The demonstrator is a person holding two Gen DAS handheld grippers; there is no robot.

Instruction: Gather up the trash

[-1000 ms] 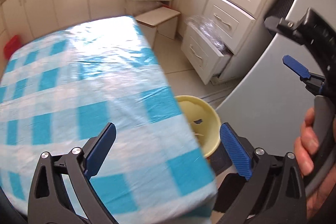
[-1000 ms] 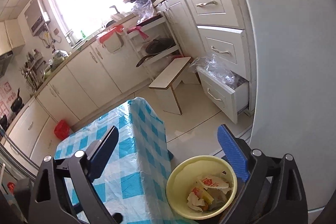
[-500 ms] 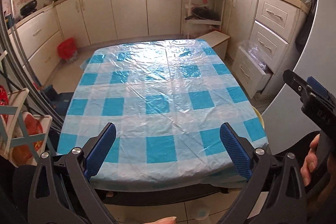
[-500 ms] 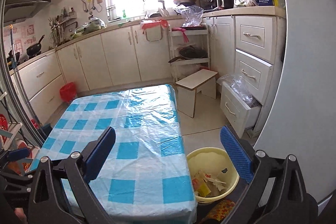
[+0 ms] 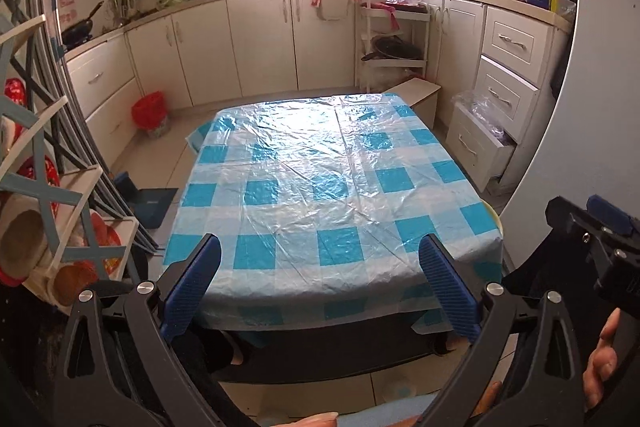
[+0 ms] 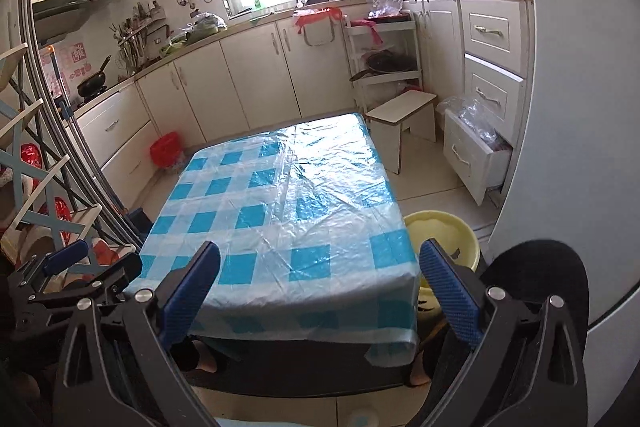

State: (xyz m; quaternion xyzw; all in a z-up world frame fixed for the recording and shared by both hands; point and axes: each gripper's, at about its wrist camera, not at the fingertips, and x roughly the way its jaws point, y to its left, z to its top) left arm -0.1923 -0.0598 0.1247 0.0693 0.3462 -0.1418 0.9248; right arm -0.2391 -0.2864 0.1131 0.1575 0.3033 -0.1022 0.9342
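Note:
A low table with a blue-and-white checked plastic cloth [image 5: 332, 183] stands in front of me; it also shows in the right wrist view [image 6: 288, 211]. No trash lies on it. A yellow bin [image 6: 444, 235] sits on the floor at the table's right side; only its rim [image 5: 494, 213] shows in the left wrist view, and its contents are hidden. My left gripper [image 5: 318, 285] is open and empty, held back from the table's near edge. My right gripper [image 6: 318, 287] is open and empty, also near that edge; it shows from the side in the left wrist view [image 5: 592, 227].
White cabinets run along the back and left. An open drawer with plastic bags [image 6: 476, 147] and a small wooden stool [image 6: 404, 119] stand at the right. A red bin [image 5: 150, 113] is at the back left. A rack [image 5: 48, 211] stands at the left, a grey fridge wall [image 6: 576, 147] at the right.
Both grippers have pulled back and up from the yellow bin, so the whole table is now in view. Both stay open and empty.

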